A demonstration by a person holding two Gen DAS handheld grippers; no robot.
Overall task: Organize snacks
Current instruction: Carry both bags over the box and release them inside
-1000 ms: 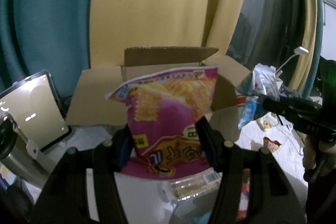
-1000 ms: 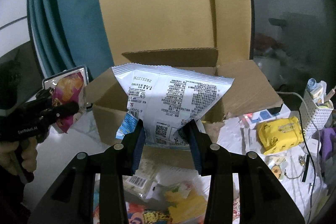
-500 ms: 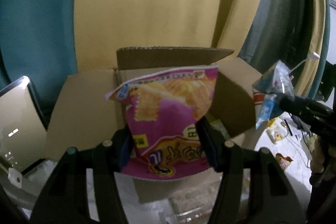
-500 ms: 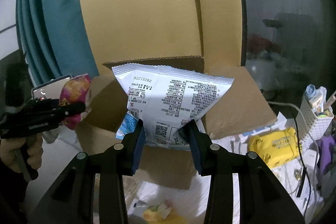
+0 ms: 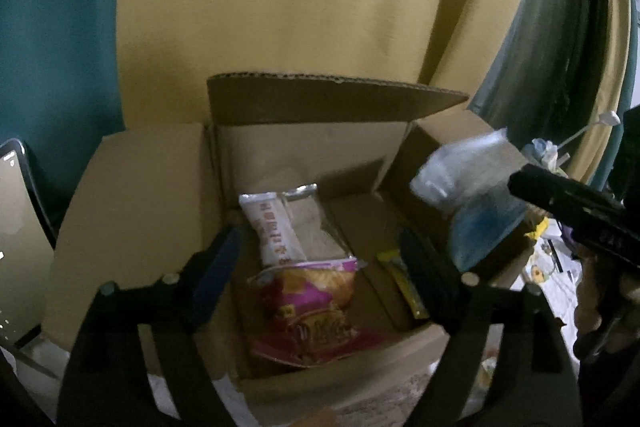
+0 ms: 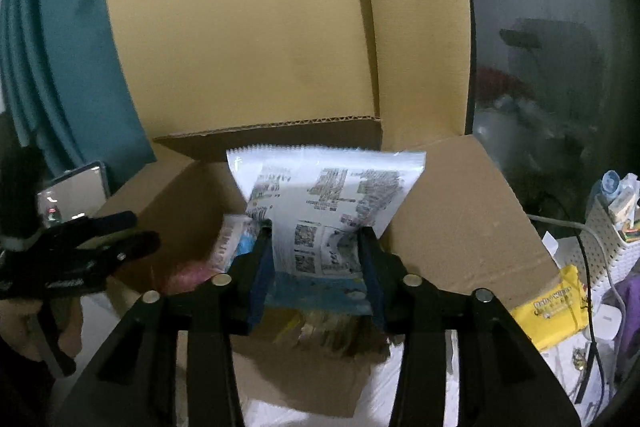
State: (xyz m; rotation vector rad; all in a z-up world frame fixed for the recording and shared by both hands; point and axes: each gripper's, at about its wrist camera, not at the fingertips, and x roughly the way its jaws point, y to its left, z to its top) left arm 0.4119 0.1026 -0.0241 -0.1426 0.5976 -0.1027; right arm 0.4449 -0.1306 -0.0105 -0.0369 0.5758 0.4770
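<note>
Both grippers tilt downward over the open brown cardboard box (image 5: 132,211). The left gripper (image 5: 320,259), jaws just opened wide, hangs above the pink crinkled snack bag (image 5: 308,303) lying inside. The right gripper (image 6: 316,259), jaws just widened, has the white printed snack bag (image 6: 332,199) between its pads; contact unclear.

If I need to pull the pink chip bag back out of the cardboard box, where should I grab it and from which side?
Probably the pink chip bag's crimped top seam, the flat silver-edged strip facing the white packet. Come straight down from above: the bag lies flat in the cardboard box, whose walls block a sideways approach, and the puffy middle would likely slip.
</note>
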